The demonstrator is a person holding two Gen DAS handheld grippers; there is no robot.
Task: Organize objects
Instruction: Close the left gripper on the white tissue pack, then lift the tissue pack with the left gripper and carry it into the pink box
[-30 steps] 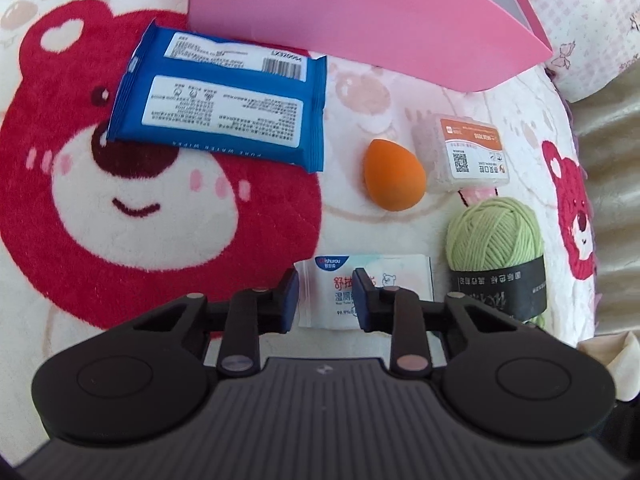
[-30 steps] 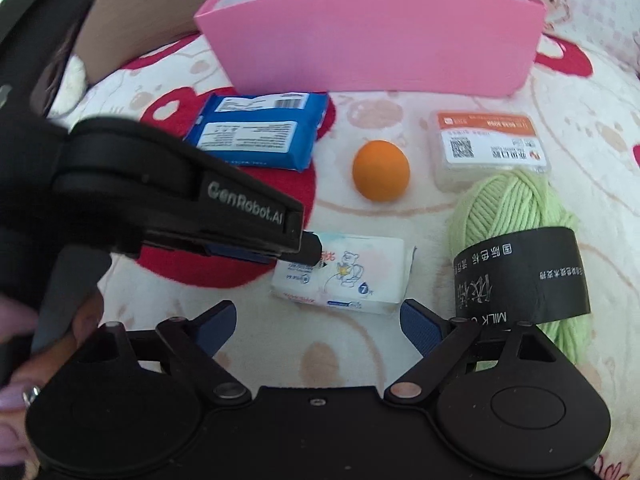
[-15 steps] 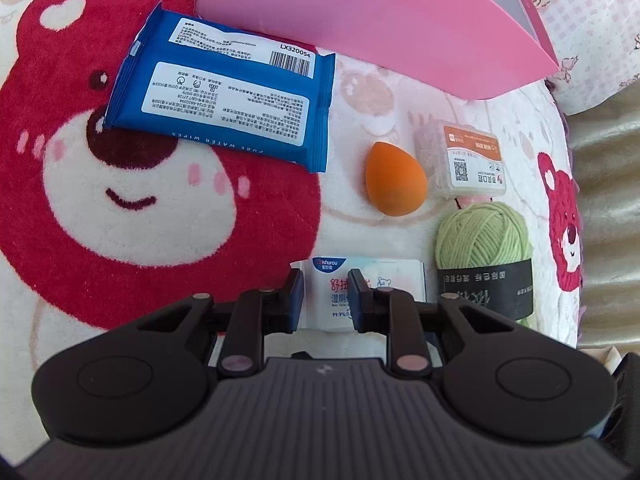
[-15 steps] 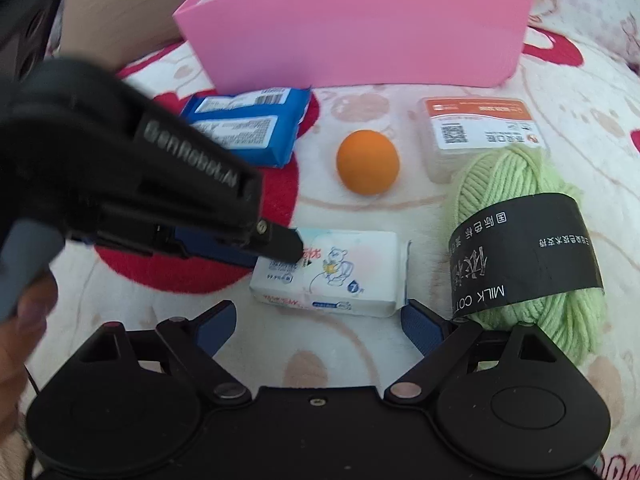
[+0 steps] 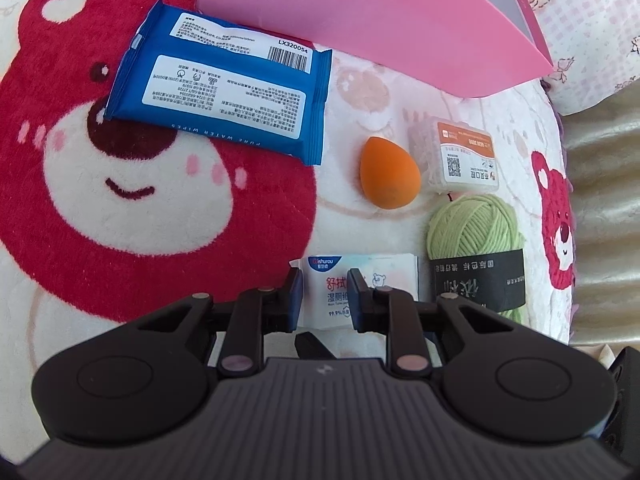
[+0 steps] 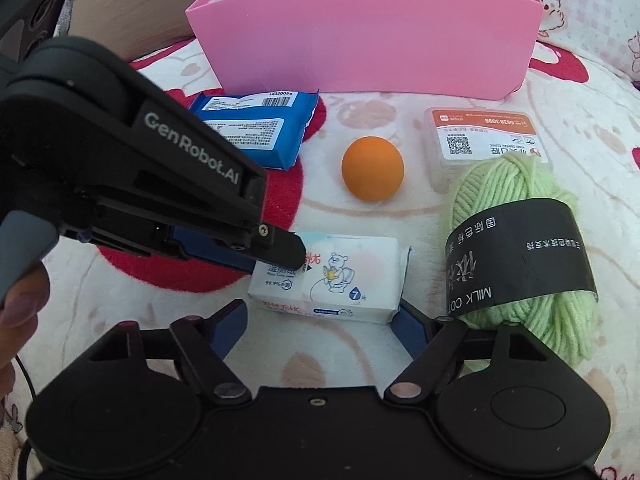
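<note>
Left gripper (image 5: pixel 325 294): jaws drawn in to their narrowest, pinching one end of the small white tissue pack (image 5: pixel 360 284); in the right wrist view it (image 6: pixel 276 254) reaches in from 9 o'clock, its tip lying over the pack's left end.
Right gripper (image 6: pixel 320 320): jaws spread and just now closing in, the tissue pack (image 6: pixel 332 276) between them; the right pad sits at the pack's right end, the left pad stands a little clear of the left end.
Small white tissue pack: lies flat on the bear-print blanket (image 5: pixel 120 220), at 6 o'clock from the orange sponge, printed with a little bear.
Orange sponge (image 6: pixel 373 169): egg-shaped, near the middle of the blanket, between the blue wipes pack and the clear box.
Blue wipes pack (image 5: pixel 224 88): at 10 o'clock from the sponge, label side up, just in front of the pink box.
Pink box (image 6: pixel 368 40): at 12 o'clock, open at the top, white inside.
Clear box (image 6: pixel 486 140): orange-and-white label with a square code, at 3 o'clock from the sponge, touching the yarn.
Green yarn ball (image 6: pixel 520 248): black paper band round it, at 3 o'clock from the tissue pack.
Person: fingers (image 6: pixel 20 304) show at 9 o'clock on the left gripper's handle.
</note>
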